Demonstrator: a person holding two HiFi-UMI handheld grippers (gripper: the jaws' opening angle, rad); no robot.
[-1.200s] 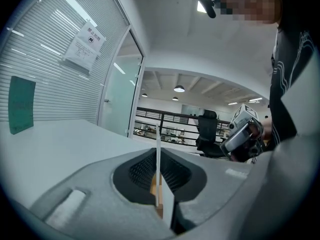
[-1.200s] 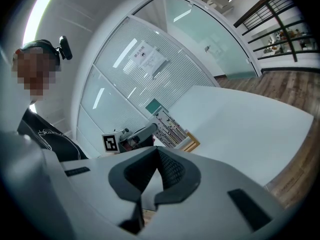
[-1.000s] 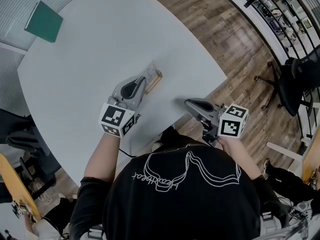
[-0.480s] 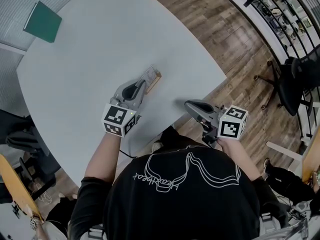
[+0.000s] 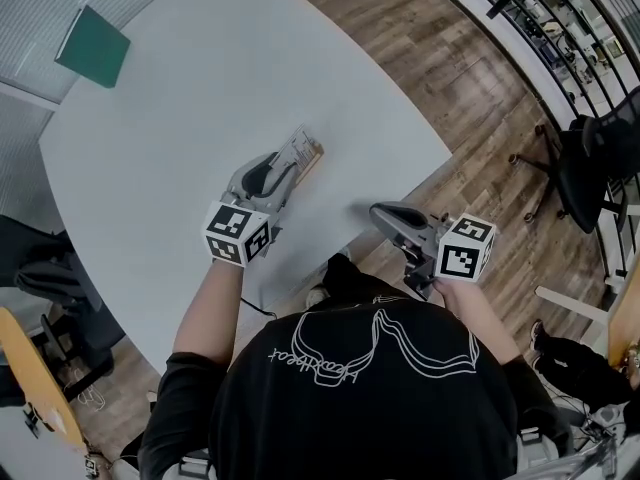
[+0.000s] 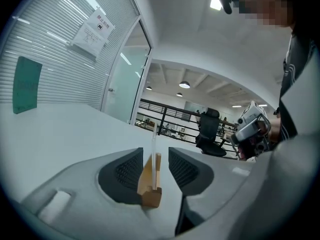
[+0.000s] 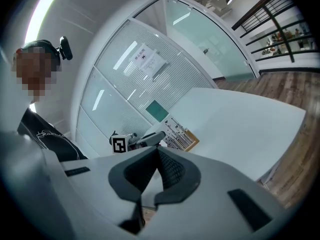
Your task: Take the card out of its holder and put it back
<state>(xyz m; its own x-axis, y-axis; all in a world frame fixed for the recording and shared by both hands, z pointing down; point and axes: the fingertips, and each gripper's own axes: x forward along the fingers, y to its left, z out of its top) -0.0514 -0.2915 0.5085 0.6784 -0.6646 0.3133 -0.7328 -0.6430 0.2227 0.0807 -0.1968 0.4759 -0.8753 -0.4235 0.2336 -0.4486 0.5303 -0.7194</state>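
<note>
A printed card [image 5: 298,152] stands upright in a small wooden holder [image 5: 313,157] near the middle of the white table [image 5: 200,78]. My left gripper [image 5: 287,167] reaches over it. In the left gripper view the card [image 6: 153,146] rises edge-on from the holder [image 6: 150,186], and the left gripper [image 6: 155,153] has its jaws opening, with both pads [image 6: 129,171] clear of the card. My right gripper [image 5: 381,211] hovers off the table's near edge; seen close, the right gripper [image 7: 159,150] is shut on nothing. The right gripper view also shows the card [image 7: 176,134] from the side.
A green folder [image 5: 93,46] lies at the table's far left corner. A black office chair [image 5: 598,158] stands on the wood floor to the right, and another chair [image 5: 40,280] sits at the left. Slatted glass walls [image 6: 60,59] stand behind the table.
The left gripper's jaws have parted from the card, which stays standing in its holder. The left hand has drawn slightly towards me. The right gripper has hardly moved.
</note>
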